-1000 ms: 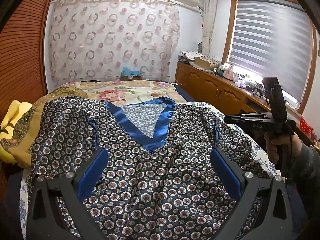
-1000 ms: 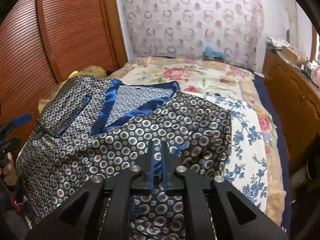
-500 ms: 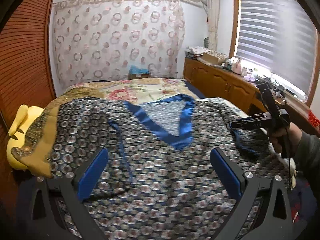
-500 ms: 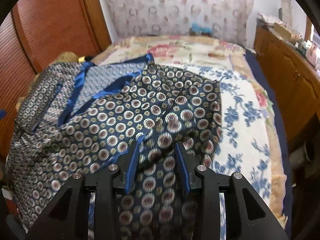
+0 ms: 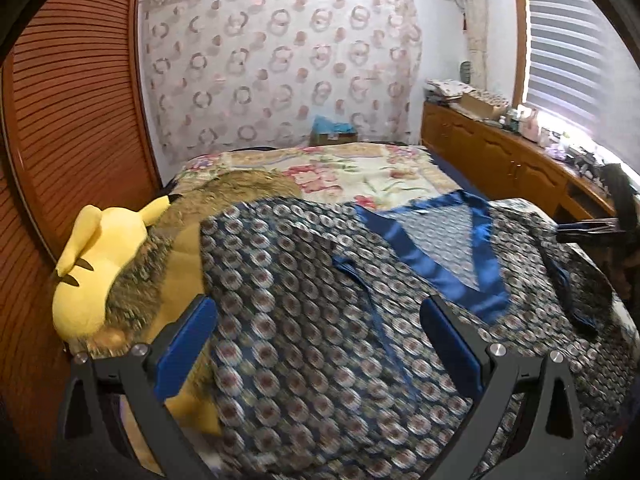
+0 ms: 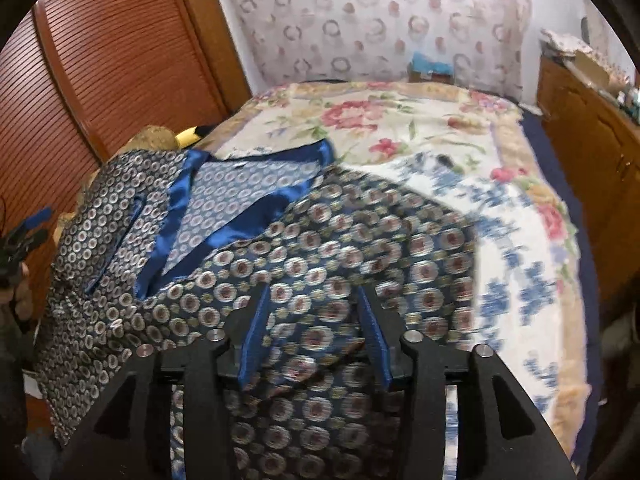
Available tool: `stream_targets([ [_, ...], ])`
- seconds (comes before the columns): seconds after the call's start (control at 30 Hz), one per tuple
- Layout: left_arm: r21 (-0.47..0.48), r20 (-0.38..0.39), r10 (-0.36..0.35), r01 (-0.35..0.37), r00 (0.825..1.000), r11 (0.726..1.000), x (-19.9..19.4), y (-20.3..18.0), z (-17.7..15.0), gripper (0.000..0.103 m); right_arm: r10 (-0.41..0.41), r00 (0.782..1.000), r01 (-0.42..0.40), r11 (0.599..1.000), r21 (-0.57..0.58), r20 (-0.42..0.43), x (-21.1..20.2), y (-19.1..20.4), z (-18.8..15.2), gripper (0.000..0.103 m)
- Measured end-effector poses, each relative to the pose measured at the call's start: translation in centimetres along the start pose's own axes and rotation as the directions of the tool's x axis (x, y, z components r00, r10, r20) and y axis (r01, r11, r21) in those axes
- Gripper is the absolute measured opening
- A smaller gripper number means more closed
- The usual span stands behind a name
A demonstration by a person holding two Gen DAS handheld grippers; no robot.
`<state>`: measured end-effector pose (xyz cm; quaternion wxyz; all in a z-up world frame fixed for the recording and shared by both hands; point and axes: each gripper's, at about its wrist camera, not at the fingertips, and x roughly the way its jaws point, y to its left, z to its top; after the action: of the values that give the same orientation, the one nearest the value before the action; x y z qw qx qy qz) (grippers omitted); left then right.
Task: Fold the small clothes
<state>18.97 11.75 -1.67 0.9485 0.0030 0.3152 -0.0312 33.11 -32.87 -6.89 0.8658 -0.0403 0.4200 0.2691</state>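
Observation:
A dark blue patterned top (image 5: 320, 320) with a shiny blue V-neck band (image 5: 424, 264) lies spread face up on the bed; it also shows in the right wrist view (image 6: 320, 248). My left gripper (image 5: 316, 320) is open wide, above the garment's left part, holding nothing. My right gripper (image 6: 316, 300) is open, its blue pads over the garment's right side with cloth beneath them, not gripped. The right gripper (image 5: 592, 228) also shows at the far right of the left wrist view.
A yellow plush toy (image 5: 96, 264) and a brown-gold cushion (image 5: 152, 280) lie at the bed's left edge by the wooden slatted door (image 5: 72, 140). A floral blanket (image 6: 400, 128) covers the bed. A wooden cabinet (image 5: 500, 160) runs along the right.
My right gripper, shut on the garment's edge a second ago, has opened and let the cloth go. My left gripper has swung left, bringing the plush toy into view.

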Motion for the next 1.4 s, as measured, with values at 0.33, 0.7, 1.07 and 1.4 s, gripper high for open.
stream_targets([
  [0.33,-0.012,-0.060,0.050,-0.051,0.997,0.999,3.8,3.5,1.6,0.103,-0.154,0.986,0.155,0.988,0.008,-0.064,1.2,-5.5,-0.3,0.060],
  [0.7,-0.033,-0.120,0.028,-0.032,0.992,0.999,5.8,6.1,2.9,0.103,-0.182,0.980,0.178,0.982,-0.054,-0.081,4.5,-5.4,0.5,0.060],
  [1.07,-0.081,-0.152,-0.018,0.006,0.988,0.997,7.5,7.4,4.5,0.075,-0.174,0.984,0.172,0.983,-0.059,-0.033,4.7,-5.4,0.1,0.067],
  [1.4,-0.108,-0.210,-0.017,-0.006,0.978,0.994,10.2,8.0,3.4,0.059,-0.173,0.984,0.171,0.984,-0.060,-0.033,4.6,-5.6,0.1,0.068],
])
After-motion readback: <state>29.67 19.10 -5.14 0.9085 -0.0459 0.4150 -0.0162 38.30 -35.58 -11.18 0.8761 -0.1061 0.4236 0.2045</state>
